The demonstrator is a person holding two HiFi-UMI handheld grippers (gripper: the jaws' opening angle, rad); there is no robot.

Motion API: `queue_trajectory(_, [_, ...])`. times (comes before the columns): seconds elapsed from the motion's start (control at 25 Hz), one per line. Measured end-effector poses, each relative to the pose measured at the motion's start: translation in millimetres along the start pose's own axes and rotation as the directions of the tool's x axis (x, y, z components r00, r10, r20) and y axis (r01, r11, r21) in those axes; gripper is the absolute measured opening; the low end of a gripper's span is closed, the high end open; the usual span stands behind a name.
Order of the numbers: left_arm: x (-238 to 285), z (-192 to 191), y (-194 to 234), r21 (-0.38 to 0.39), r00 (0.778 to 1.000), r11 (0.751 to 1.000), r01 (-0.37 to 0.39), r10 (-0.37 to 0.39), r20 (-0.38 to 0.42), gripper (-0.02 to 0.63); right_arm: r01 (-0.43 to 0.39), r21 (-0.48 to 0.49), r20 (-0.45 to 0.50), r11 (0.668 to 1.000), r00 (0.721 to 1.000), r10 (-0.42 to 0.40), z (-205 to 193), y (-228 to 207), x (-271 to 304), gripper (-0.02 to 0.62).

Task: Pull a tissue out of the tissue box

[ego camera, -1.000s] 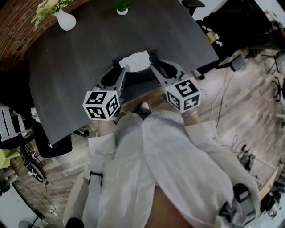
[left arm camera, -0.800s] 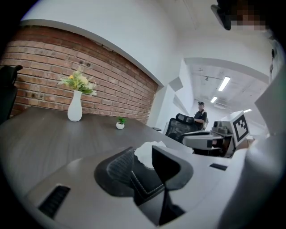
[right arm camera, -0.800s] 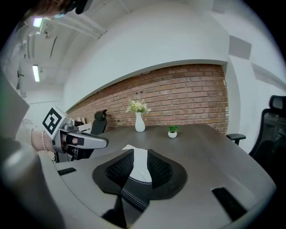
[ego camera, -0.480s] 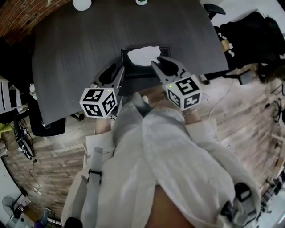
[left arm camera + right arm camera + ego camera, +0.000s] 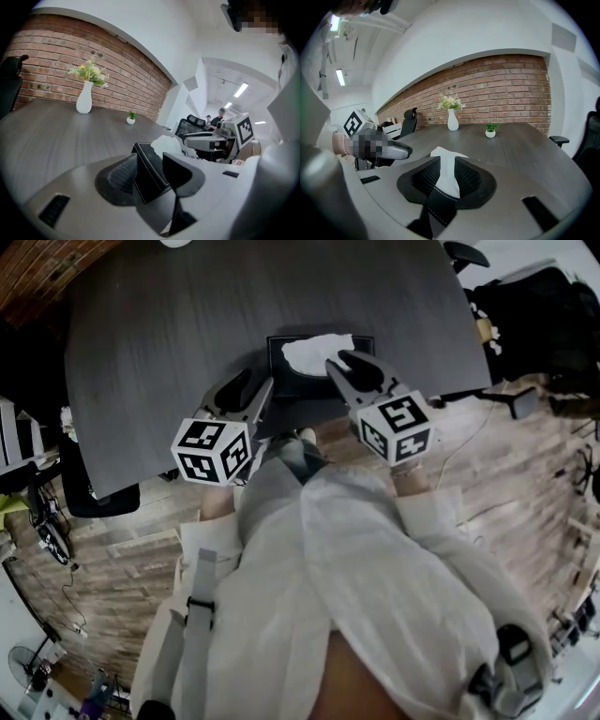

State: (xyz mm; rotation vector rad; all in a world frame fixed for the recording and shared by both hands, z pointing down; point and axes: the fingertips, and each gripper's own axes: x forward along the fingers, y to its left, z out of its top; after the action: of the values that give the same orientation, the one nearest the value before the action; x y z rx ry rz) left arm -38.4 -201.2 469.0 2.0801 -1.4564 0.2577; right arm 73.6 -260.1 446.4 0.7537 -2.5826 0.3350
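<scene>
1. A dark grey table [image 5: 169, 352] is seen from above, with a pale wooden floor [image 5: 506, 484] spread out from three to six o'clock of it.
2. Beyond the table a brick wall [image 5: 511, 89] is shown. A white vase [image 5: 84, 98] of flowers and a small potted plant [image 5: 490, 131] are set near the far edge, the plant at about two o'clock of the vase.
3. The tissue box [image 5: 302, 390] is placed on the table near its front edge, at twelve o'clock of the person.
4. The left gripper [image 5: 253, 382] is held at the box's eight o'clock corner. Its jaws have just been opening, and that corner is left loose between them.
5. The right gripper [image 5: 349, 367] is brought in from four o'clock, and its jaws are clamped on the box's stitched rim (the tissue shows in the gap just beyond).
6. The box is black, with white stitching along its edges.
7. The tissue [image 5: 314, 351] is white and crumpled, and is seen sticking up from the opening in the top.
</scene>
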Motion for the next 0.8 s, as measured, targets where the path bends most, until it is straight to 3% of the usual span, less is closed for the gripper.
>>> queue_trajectory(0.44, [22.1,3.5,8.4,-0.025,0.996,0.996,0.081,-0.082,-0.037,0.174,0.064,-0.050,-0.025,0.997,0.998,-0.066,12.6,-21.6,7.1,0.089])
queue_trajectory(0.8, [38.9,-8.7,4.1,-0.047,0.990,0.994,0.101,-0.105,-0.096,0.227,0.007,-0.153,-0.110,0.988,0.994,-0.024,13.0,-22.7,23.7,0.091])
